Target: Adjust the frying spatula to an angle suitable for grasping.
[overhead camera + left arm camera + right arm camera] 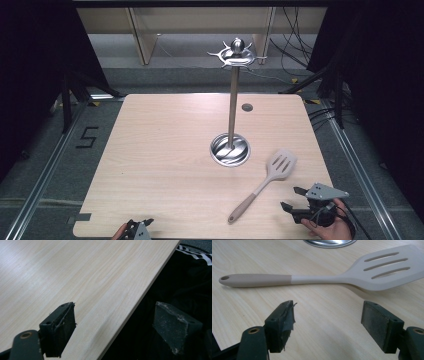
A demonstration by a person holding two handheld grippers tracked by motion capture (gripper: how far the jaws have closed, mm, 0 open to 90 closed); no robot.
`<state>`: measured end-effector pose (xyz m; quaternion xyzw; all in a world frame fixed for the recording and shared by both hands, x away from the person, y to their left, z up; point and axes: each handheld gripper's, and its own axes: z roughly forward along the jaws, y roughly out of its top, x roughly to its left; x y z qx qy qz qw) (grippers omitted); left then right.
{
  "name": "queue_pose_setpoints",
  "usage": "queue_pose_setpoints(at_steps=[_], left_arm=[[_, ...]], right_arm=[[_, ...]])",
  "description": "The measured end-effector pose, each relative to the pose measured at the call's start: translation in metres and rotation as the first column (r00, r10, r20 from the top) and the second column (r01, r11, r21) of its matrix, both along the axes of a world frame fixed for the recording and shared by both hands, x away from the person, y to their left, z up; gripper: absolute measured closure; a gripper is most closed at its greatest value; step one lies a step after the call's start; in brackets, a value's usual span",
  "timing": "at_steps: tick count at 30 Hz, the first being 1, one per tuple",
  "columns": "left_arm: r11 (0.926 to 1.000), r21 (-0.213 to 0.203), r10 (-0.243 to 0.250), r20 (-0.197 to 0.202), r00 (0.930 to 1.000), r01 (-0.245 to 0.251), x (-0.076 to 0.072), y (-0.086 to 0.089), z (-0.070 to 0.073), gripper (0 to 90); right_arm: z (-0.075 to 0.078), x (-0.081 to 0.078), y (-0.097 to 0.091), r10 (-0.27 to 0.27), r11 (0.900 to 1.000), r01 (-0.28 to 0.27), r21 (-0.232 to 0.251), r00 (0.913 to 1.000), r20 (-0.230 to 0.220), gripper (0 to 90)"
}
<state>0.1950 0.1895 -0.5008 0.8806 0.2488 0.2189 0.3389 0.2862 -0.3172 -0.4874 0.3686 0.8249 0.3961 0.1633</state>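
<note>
A cream slotted spatula (265,183) with a tan handle lies flat on the wooden table (165,150), head toward the back right, handle end toward the front. My right gripper (293,198) stands open just right of it near the front right corner. In the right gripper view the spatula (322,277) lies crosswise a short way beyond the open gripper (328,315), nothing between the pads. My left gripper (140,227) sits at the table's front edge, low left. In the left gripper view the gripper (120,322) is open, straddling the table edge (140,300).
A tall steel utensil stand (232,100) with a round base (230,149) and hooked top ring (237,54) rises mid-table, behind the spatula. A small grey grommet (247,107) sits in the tabletop at the back. Dark curtains and floor cables surround the table.
</note>
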Motion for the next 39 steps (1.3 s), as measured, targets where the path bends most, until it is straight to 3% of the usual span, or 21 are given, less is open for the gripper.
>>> queue_pose_setpoints(at_steps=[3, 4, 9, 12, 14, 18, 22, 25, 26, 27, 28, 30, 31, 33, 34, 39], left_arm=[[1.0, 0.007, -0.002, -0.001, 1.0, 0.002, 0.0, 0.0, 0.0, 17.2], [0.9998, 0.021, -0.008, -0.012, 0.9999, 0.008, -0.001, 0.001, 0.002, 17.2], [0.9997, 0.023, 0.004, -0.003, 1.0, -0.004, -0.001, 0.0, 0.001, 17.2], [0.9998, 0.019, 0.007, -0.004, 1.0, -0.007, 0.0, 0.0, 0.001, 17.2], [0.9998, 0.019, 0.009, -0.003, 1.0, -0.008, 0.0, 0.0, 0.0, 17.2], [0.9998, 0.018, 0.008, -0.005, 1.0, -0.008, 0.0, 0.001, 0.0, 17.2], [0.9998, 0.02, 0.007, -0.008, 0.9999, -0.007, 0.0, 0.0, 0.0, 17.2], [0.9997, 0.025, 0.004, -0.008, 1.0, -0.004, 0.0, 0.0, 0.0, 17.2], [0.9998, 0.02, 0.006, -0.01, 0.9999, -0.006, 0.0, 0.0, 0.0, 17.2], [0.9998, 0.02, 0.006, -0.01, 0.9999, -0.006, 0.0, 0.0, 0.0, 17.2], [0.9997, 0.024, 0.006, -0.009, 0.9999, -0.005, 0.0, 0.0, 0.0, 17.2], [0.9998, 0.022, 0.002, -0.011, 0.9999, -0.002, 0.0, 0.0, 0.0, 17.2], [0.9998, 0.021, 0.003, -0.009, 1.0, -0.003, 0.0, 0.001, 0.0, 17.2], [0.9998, 0.019, 0.007, -0.007, 1.0, -0.007, 0.001, 0.001, 0.0, 17.2], [0.9998, 0.018, 0.004, -0.012, 0.9999, -0.004, 0.001, 0.001, 0.0, 17.2], [0.9998, 0.018, 0.004, -0.007, 1.0, -0.004, 0.0, 0.001, 0.0, 17.2]], right_arm=[[0.001, 0.0, -0.001, 0.022, 0.9997, -0.022, 0.001, 0.9997, 0.001, 29.8], [0.002, -0.002, 0.001, 0.03, 0.9993, -0.03, 0.024, 0.9995, -0.012, 31.2], [0.01, -0.002, 0.003, 0.069, 0.9975, -0.07, 0.015, 0.9974, 0.02, 32.2], [0.015, 0.003, 0.007, 0.132, 0.9912, -0.132, -0.011, 0.9902, 0.045, 33.3], [0.018, 0.004, 0.013, 0.146, 0.9892, -0.146, -0.016, 0.989, 0.022, 33.4], [0.021, 0.011, 0.018, 0.182, 0.9827, -0.18, -0.042, 0.9822, 0.047, 33.6], [0.03, 0.017, 0.03, 0.229, 0.9718, -0.225, -0.07, 0.9723, 0.048, 33.6], [0.032, 0.018, 0.035, 0.24, 0.9685, -0.237, -0.075, 0.9701, 0.033, 33.6], [0.034, 0.022, 0.039, 0.266, 0.9595, -0.262, -0.103, 0.9635, 0.028, 33.4], [0.034, 0.022, 0.039, 0.266, 0.9595, -0.262, -0.103, 0.9635, 0.028, 33.4], [0.037, 0.024, 0.044, 0.281, 0.9534, -0.277, -0.118, 0.9596, 0.014, 32.6], [0.037, 0.028, 0.048, 0.335, 0.9338, -0.331, -0.137, 0.942, 0.013, 31.5], [0.038, 0.029, 0.049, 0.329, 0.9356, -0.326, -0.137, 0.9442, 0.005, 31.1], [0.038, 0.033, 0.052, 0.36, 0.9234, -0.355, -0.147, 0.933, 0.009, 30.3], [0.039, 0.034, 0.053, 0.35, 0.9268, -0.346, -0.145, 0.9369, -0.003, 30.2], [0.037, 0.041, 0.059, 0.37, 0.9152, -0.369, -0.163, 0.9288, -0.026, 29.6]])
